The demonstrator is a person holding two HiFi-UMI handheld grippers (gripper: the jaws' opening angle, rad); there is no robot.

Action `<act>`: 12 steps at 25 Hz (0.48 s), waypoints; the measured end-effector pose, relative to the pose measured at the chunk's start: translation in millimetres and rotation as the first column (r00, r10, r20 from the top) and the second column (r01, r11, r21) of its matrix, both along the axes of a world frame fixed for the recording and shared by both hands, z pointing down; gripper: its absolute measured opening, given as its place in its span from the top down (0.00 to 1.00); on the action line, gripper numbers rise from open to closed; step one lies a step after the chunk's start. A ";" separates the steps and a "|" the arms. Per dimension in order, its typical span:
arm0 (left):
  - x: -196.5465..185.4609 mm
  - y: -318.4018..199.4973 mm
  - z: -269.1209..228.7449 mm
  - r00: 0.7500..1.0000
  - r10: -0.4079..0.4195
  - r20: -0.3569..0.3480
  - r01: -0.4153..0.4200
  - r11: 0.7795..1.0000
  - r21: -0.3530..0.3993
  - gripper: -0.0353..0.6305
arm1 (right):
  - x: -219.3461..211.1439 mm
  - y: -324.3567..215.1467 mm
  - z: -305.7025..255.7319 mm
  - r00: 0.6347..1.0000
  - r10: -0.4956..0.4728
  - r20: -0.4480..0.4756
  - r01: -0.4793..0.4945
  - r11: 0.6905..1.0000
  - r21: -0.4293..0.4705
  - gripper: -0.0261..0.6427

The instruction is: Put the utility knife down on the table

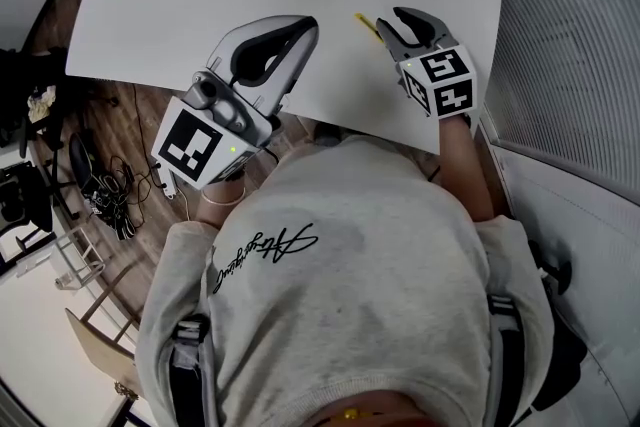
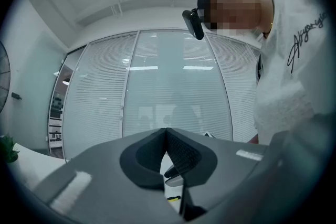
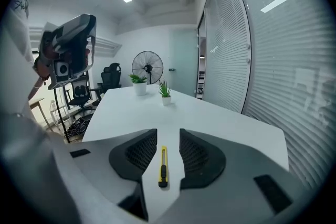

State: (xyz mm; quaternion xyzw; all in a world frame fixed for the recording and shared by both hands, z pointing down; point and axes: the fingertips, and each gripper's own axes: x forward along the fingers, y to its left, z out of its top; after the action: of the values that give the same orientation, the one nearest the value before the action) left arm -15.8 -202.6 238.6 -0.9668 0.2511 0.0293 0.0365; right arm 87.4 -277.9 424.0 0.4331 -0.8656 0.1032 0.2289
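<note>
The slim yellow-and-black plastic utility knife lies flat on the white bench. It shows between the wide-open jaws of the right gripper, which do not touch it. The left gripper has its jaws closed on nothing. The knife looks light, stiff and probably slippery, so it is best gripped mid-body, away from the blade end.

Yellow utility knife with black slider, lying flat on white table.
</note>
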 end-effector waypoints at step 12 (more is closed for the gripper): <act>9.3 -1.0 -1.8 1.000 0.019 -0.007 -0.019 1.000 0.003 0.97 | 2.3 7.0 -54.6 0.998 -0.002 0.057 -0.006 0.991 0.131 0.75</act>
State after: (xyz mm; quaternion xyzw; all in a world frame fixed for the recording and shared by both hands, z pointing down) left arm -6.5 -203.7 236.8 -0.9690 0.2422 0.0334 0.0366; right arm 89.7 -270.9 369.4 0.4449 -0.8763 0.0588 0.1752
